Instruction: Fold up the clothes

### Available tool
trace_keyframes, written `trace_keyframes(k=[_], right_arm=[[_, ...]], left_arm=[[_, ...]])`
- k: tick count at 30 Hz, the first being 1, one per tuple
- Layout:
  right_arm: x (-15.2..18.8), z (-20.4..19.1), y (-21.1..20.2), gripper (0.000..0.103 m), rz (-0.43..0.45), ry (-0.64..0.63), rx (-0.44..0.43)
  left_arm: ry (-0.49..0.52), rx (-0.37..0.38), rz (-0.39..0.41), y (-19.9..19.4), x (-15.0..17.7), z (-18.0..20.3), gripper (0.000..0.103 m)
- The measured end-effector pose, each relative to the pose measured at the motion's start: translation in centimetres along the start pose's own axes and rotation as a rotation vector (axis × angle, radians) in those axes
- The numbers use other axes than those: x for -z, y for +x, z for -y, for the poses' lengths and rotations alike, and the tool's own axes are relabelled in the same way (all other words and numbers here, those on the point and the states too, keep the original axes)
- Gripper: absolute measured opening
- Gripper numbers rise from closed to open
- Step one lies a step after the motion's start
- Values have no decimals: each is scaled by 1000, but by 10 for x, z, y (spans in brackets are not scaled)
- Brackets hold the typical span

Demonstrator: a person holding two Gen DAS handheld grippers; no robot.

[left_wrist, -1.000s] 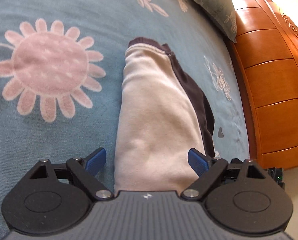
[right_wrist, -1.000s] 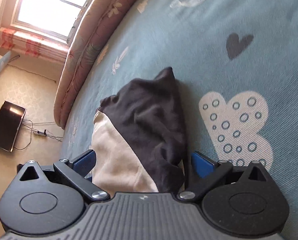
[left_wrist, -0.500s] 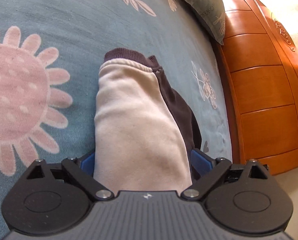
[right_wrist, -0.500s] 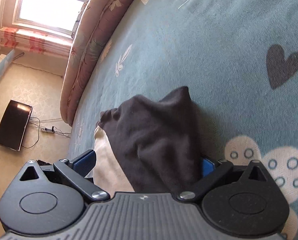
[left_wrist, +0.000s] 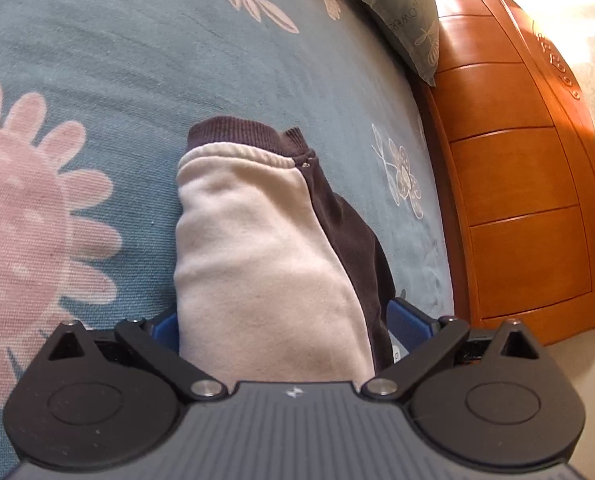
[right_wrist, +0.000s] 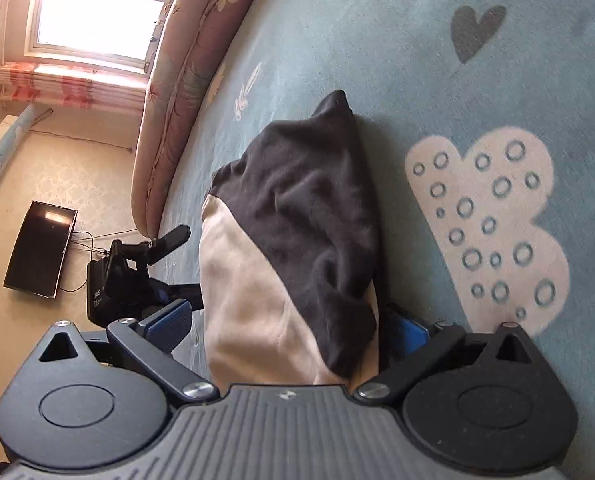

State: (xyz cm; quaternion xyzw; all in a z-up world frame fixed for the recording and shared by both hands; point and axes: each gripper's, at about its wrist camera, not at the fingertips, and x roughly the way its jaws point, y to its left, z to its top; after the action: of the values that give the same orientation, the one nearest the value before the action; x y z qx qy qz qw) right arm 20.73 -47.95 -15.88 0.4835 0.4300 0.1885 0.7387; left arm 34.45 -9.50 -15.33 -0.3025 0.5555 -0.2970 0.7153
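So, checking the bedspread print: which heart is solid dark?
The small heart, far from the garment; the big pale heart carries ringed dots.

Your right hand-held gripper [right_wrist: 285,328] straddles a folded cream-and-black fleece garment [right_wrist: 297,248] lying on the bed's teal blanket with white heart and flower prints [right_wrist: 437,88]. Its blue-padded jaws stand wide either side of the cloth; the left pad is clear of it, the right pad half hidden behind the black fold. At left, your other black hand-held gripper [right_wrist: 169,240] sits at the blanket's edge. Beyond, a pink floral mattress edge [right_wrist: 185,60], a sunlit window [right_wrist: 97,4] and a black rectangular panel on the beige floor [right_wrist: 39,248].
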Motion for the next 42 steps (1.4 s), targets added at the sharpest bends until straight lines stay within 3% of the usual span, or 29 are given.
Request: trace_keyframes(k=[3,8,13,15,18,22,24,30,31,32,33,34,35,37,42], right_arm=[[-19,-9,17,103,8,-58,35],[-21,-12,22,103,-31,-107,38],[-41,-11,34,103,-51,-82,31],[-50,-14,43,103,-52,-81,35],[-46,-12,40,103,-72,-86,16],[-21,-8,24,103,-114,-142,-21],[-20,-5,24,103,-112,-136,-35],[-41,-5,45,103,-116,-114,-62],[-39,-6,43,102,-112,-137,-61],[-36,-6,41,95,-108,-161,-61],[-34,-2,37,89,-99,-171,-55],[-32,3,32,72,-87,-174,-47],[-33,14,28,48,-74,-134,-43],[-39,33,26,15,-67,-28,-30],[-33,18,33,20,-77,-12,40]], left_arm=[[-4,2,-30,-6,8,-1,97],[-16,48,-62,-18,26,-7,97],[-30,68,-71,6,6,-3,101],[-23,37,-87,10,3,4,101],[29,11,-108,2,15,8,95],[-12,80,-104,-11,26,-12,83],[-61,121,-98,-9,23,-21,83],[69,47,-100,14,9,7,80],[87,40,-92,12,11,7,70],[86,29,-81,8,14,2,65],[80,17,-70,3,17,-4,49],[36,39,-63,-2,19,-16,42],[1,59,-57,-3,19,-24,39],[34,34,-48,-2,21,-18,38],[53,6,-51,-1,16,-9,38]])
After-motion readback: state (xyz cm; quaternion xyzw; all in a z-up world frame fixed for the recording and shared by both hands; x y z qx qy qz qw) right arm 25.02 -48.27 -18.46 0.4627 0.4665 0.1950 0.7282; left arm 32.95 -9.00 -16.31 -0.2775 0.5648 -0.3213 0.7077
